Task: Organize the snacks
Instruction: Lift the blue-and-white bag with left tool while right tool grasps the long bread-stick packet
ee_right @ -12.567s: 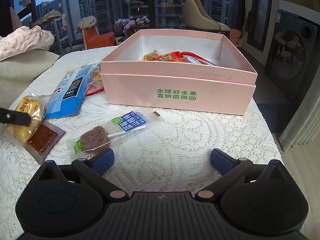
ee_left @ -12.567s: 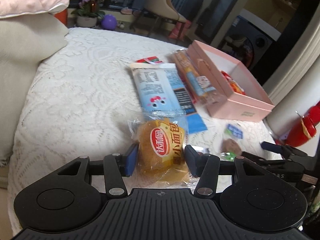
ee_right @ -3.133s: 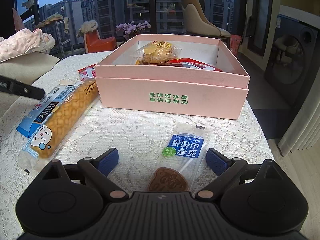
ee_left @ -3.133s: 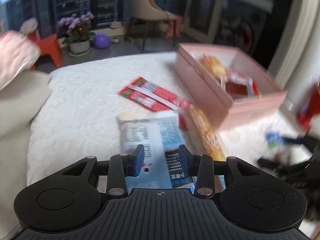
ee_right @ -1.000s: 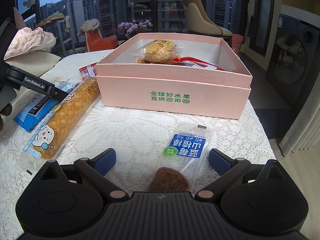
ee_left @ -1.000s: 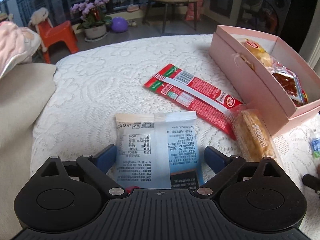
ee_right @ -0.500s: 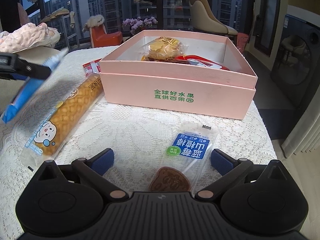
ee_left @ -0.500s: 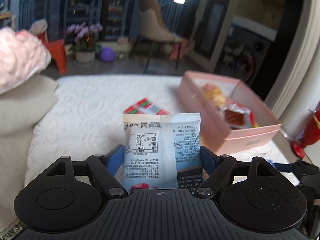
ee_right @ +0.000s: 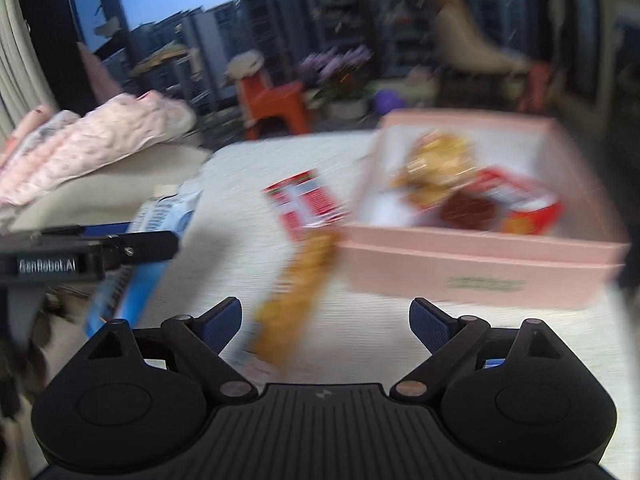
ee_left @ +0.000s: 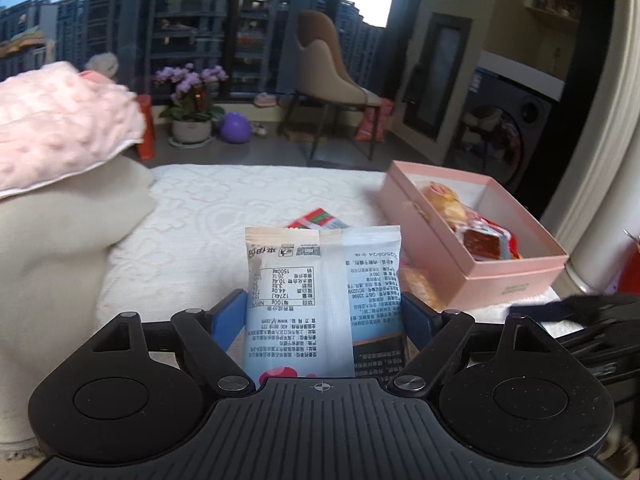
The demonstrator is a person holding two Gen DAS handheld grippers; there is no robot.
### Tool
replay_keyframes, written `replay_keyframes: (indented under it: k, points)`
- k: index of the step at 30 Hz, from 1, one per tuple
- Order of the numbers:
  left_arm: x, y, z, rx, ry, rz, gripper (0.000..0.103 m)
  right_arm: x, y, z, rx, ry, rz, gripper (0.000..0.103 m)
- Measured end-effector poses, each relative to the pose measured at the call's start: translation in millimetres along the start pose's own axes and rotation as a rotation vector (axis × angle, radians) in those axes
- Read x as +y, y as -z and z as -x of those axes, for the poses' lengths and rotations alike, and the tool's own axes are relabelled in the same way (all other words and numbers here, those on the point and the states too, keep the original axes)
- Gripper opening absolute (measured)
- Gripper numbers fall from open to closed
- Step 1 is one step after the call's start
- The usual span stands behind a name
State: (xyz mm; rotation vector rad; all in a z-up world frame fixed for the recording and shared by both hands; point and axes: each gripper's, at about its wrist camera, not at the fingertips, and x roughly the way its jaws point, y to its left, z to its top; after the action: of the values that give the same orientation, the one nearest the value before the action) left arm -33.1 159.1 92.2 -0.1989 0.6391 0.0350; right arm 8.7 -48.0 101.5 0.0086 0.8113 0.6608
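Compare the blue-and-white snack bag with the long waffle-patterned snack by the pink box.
The blue-and-white snack bag is broad and flat; the long waffle snack is narrow and stick-shaped.
The bag is gripped in the left tongs and held upright off the table; the waffle snack lies flat on the lace cloth beside the pink box.
The bag's wrapper is opaque print, while the waffle snack shows golden-brown.
Neither is in the box yet.

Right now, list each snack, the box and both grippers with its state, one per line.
left gripper: shut on the blue-and-white packet, lifted off the tablecloth.
blue-and-white packet: held upright, back label facing the camera.
right gripper: open, holding nothing.
pink box: open, no lid on, partly filled.
small bread: inside the box.
long waffle stick: lying on the tablecloth beside the box.
red packet: flat on the tablecloth.
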Motion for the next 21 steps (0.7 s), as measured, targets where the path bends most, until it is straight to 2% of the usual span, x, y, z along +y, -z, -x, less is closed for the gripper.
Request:
replay_keyframes:
  k: [2,3,4,5,7,9,13,18,21]
  points:
    - [6,0,3,0.001,-0.009,0.012,0.086,9,-3,-25,0.058,-0.031,-0.003,0.087]
    - [7,0,5,0.003,-0.012,0.017,0.086,15,-3,-36,0.083,-0.026,0.006,0.079]
    - [9,1,6,0.006,-0.016,0.021,0.086,21,-2,-44,0.109,-0.023,0.022,0.062]
    - [9,2,7,0.009,-0.018,0.021,0.086,26,0,-50,0.132,-0.017,0.044,0.056]
    - [6,4,8,0.016,-0.016,0.016,0.086,40,6,-46,0.128,0.027,0.129,0.037]
    - [0,6,6,0.027,0.001,0.011,0.086,41,10,-34,0.142,0.016,0.143,0.028]
    - [-21,9,6,0.043,0.058,-0.015,0.086,27,24,3,0.126,0.024,0.126,0.027]
    - [-58,15,1,0.078,0.126,-0.079,0.086,-5,44,48,0.099,0.101,0.089,0.027]
    - [-80,21,-8,0.120,0.178,-0.115,0.086,-21,62,65,0.075,0.188,0.092,0.027]
